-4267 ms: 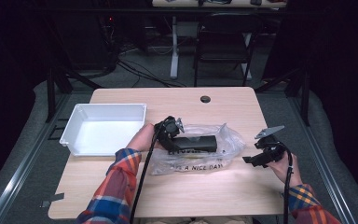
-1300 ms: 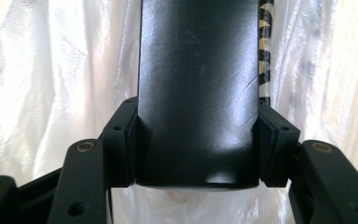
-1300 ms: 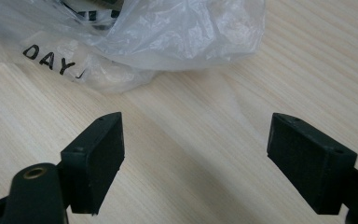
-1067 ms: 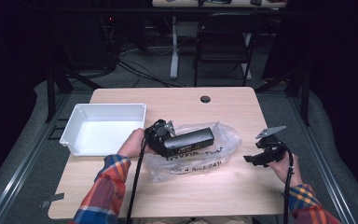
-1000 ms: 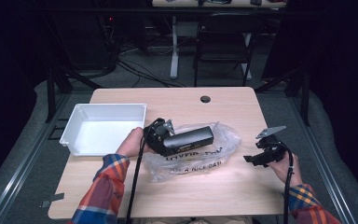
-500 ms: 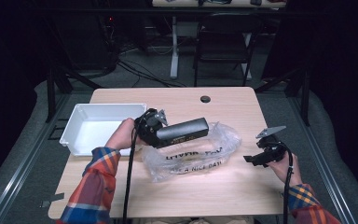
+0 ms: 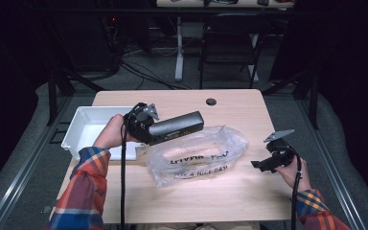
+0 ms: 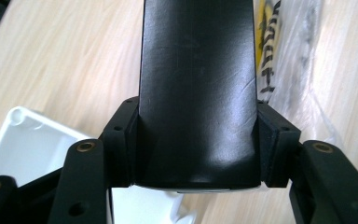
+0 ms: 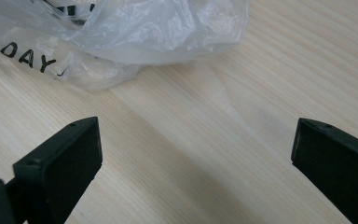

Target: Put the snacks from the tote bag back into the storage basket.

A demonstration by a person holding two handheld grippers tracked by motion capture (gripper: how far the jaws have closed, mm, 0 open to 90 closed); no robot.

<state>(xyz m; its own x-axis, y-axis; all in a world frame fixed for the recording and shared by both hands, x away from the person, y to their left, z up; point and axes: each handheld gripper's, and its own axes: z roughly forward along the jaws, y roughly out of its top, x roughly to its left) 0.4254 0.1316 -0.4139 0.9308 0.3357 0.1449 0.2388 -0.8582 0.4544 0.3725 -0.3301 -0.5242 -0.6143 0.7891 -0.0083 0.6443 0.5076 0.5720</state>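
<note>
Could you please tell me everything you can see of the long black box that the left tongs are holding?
The black box is a long, slim, rectangular carton with a smooth, faintly creased matte surface, like cardboard. The left tongs clamp it at one end, their pads pressing its two narrow sides. It hangs in the air, tilted slightly upward toward its free end, above the clear plastic bag and beside the white tray. Pale markings run along its side, too small to read. Nothing else touches it.
</note>
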